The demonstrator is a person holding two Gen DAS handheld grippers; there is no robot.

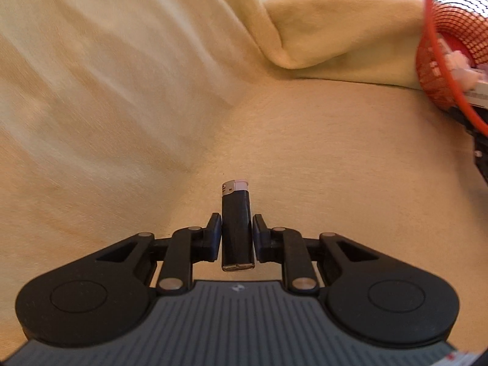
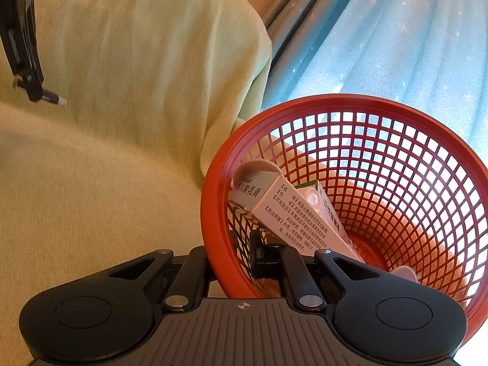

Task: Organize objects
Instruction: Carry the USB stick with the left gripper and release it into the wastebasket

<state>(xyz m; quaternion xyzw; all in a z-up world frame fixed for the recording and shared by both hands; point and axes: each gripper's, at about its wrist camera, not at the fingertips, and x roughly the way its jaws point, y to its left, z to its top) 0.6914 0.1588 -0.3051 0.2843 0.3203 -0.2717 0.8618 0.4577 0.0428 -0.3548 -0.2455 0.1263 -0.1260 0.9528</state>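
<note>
yellow blanket (image 1: 122, 91) covered everything. red mesh basket (image 2: 381, 158) sat tilted at its edge, right claw (image 2: 235, 259) pinching the rim, a white medicine box (image 2: 292, 213) inside. left claw (image 1: 237, 236) was clamped on a black lighter (image 1: 237, 228), held above the blanket.

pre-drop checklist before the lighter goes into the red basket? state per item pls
1. Lighter held between the fingers of the left gripper: ok, pads on both sides.
2. Lighter lifted off the beige cover: ok.
3. Right gripper clamped on the wall of the red basket: ok, one finger outside, one inside.
4. Room in the basket: ok, the medicine box and small items sit low on one side.
5. Left gripper over the basket mouth: not ok, it is off to the side.
6. Basket resting on the cover or lifted: cannot tell.
</note>
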